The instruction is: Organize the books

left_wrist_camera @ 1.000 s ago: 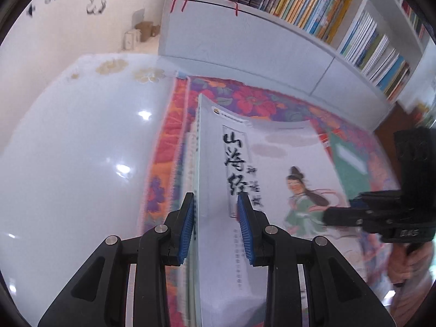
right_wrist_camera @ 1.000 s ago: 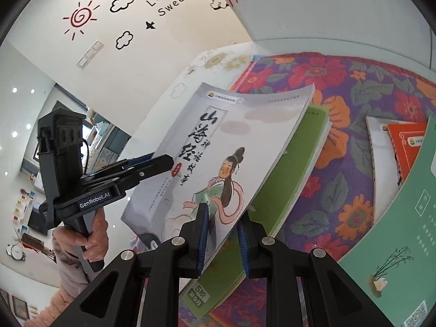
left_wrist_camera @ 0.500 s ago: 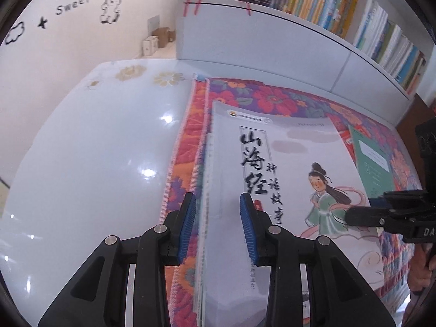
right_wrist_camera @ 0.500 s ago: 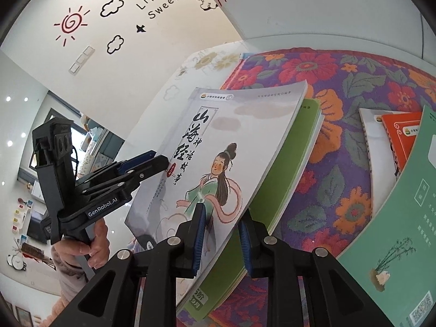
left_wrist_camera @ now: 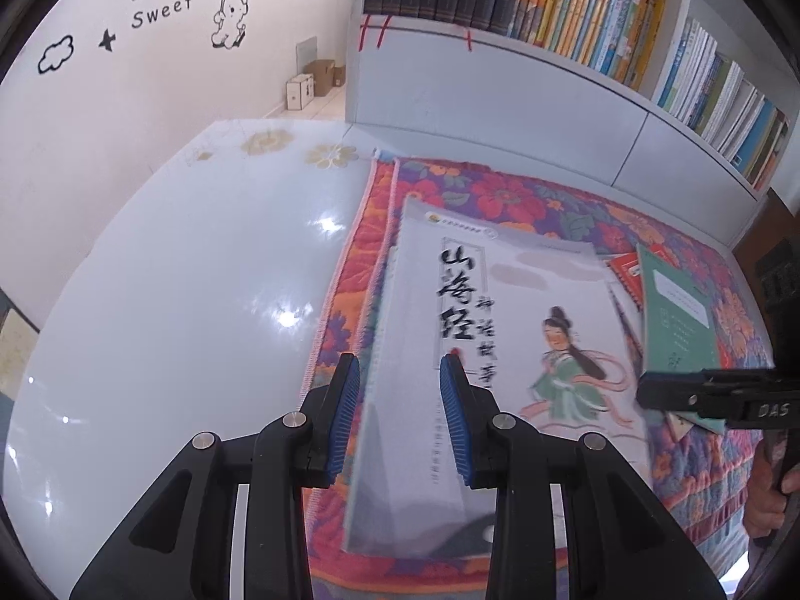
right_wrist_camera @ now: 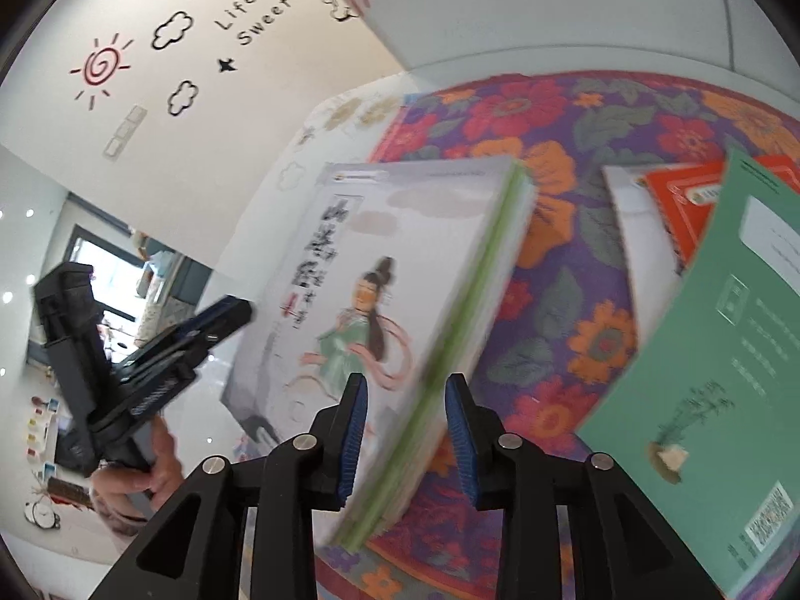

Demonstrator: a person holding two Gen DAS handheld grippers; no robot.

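Upright books are held by the shelf, while the blurred illustrated book is straddled, ungripped, by both the left gripper and the opening right gripper.

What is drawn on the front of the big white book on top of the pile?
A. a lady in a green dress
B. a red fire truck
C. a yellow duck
A: the white book lying on the flowered cloth has a long-haired lady in a green dress on its cover, next to big black writing.
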